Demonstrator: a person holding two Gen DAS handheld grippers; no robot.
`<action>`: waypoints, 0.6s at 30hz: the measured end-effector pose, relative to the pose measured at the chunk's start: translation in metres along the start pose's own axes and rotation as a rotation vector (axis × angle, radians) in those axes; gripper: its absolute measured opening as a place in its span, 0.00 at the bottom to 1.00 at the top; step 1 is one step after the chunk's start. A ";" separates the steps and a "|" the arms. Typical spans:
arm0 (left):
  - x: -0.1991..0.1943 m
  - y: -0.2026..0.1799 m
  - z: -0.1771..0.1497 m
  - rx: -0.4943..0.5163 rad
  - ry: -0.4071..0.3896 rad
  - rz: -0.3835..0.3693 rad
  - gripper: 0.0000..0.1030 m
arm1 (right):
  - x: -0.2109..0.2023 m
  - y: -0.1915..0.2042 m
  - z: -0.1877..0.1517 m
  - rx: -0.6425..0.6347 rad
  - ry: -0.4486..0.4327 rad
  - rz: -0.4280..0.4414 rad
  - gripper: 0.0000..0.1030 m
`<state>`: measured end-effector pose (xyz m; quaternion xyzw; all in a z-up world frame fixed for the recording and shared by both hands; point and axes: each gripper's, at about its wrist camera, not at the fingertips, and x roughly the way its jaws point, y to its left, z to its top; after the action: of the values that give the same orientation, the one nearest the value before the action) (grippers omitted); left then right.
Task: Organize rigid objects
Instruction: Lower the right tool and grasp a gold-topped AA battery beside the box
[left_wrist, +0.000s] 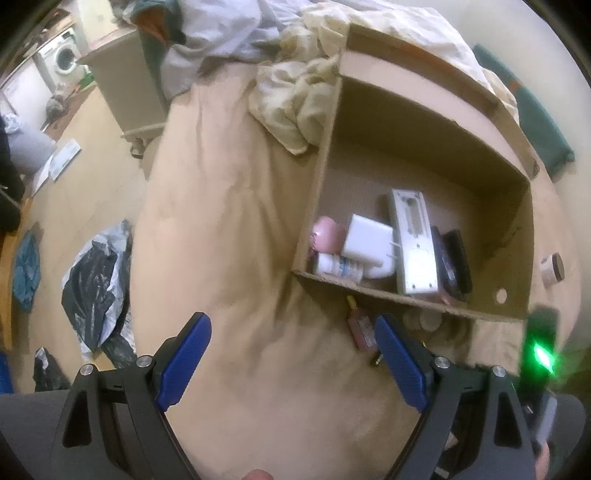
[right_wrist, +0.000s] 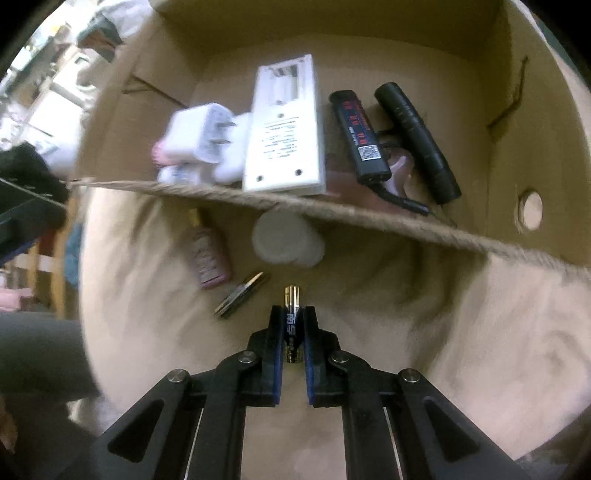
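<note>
a gold-capped battery is being clenched by the right gripper; the left gripper is being held released; a charger and plug adapter are being held in the cardboard box.

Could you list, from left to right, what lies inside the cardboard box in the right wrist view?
White plug adapter → flat white charger → black battery pack with red print → black cylinder, all inside the cardboard box. The pale items under the adapter overlap too much to order.

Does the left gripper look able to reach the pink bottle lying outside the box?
Probably yes: the left gripper is open and empty, and the pink bottle lies uncovered on the bedding beside its right finger, just outside the cardboard box.
</note>
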<state>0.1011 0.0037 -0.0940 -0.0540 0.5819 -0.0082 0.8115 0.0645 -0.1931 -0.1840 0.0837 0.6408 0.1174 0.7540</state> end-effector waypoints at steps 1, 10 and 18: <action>0.000 0.001 0.001 -0.004 -0.002 0.004 0.86 | -0.007 0.000 -0.003 -0.002 -0.015 0.017 0.10; 0.007 -0.006 0.000 0.015 0.006 0.024 0.86 | -0.082 -0.001 -0.013 -0.033 -0.167 0.069 0.10; 0.016 -0.007 -0.002 0.024 0.023 0.053 0.86 | -0.151 -0.016 0.005 -0.070 -0.462 0.027 0.10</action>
<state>0.1049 -0.0046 -0.1088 -0.0287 0.5921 0.0059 0.8053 0.0475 -0.2514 -0.0452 0.0908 0.4458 0.1272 0.8814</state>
